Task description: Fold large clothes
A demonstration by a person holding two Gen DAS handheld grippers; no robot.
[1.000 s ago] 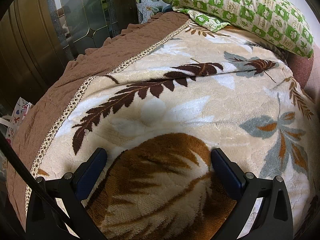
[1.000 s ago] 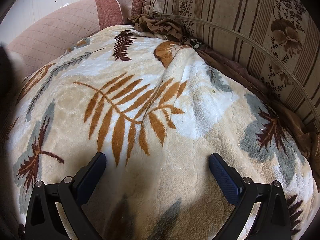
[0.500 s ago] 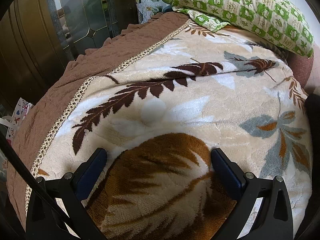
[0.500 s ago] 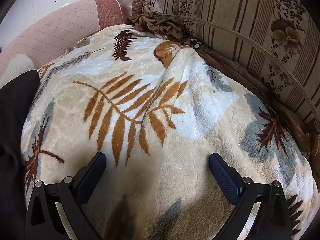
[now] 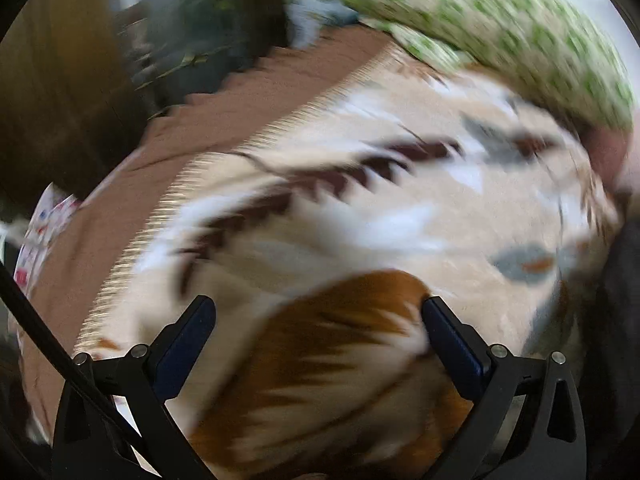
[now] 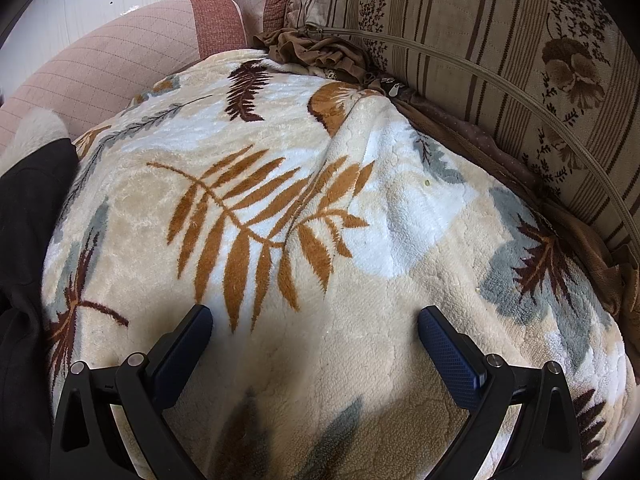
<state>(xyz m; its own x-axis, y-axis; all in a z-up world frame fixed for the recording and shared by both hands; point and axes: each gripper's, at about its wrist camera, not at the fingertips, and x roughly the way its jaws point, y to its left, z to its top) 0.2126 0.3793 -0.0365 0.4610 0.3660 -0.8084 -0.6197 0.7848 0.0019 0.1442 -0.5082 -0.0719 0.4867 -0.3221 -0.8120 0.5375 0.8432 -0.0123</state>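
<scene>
A cream fleece blanket with brown, orange and grey leaf prints (image 5: 360, 208) lies spread over a bed; it also fills the right wrist view (image 6: 320, 220). My left gripper (image 5: 318, 320) is open and empty just above the blanket; this view is motion-blurred. My right gripper (image 6: 314, 328) is open and empty above the blanket. A black garment with a pale fluffy cuff (image 6: 28, 208) comes in at the left edge of the right wrist view and shows dark at the right edge of the left wrist view (image 5: 616, 300).
A brown bedspread with gold trim (image 5: 208, 120) runs along the blanket's left side. A green checked pillow (image 5: 500, 24) lies at the back. A striped floral cushion (image 6: 500, 60) and a pink quilted bolster (image 6: 120, 64) border the blanket. Dark wooden furniture (image 5: 52, 80) stands left.
The left gripper has begun moving fast, blurring its view. The black garment has come further in at the left of the right wrist view. Both grippers stay open.
</scene>
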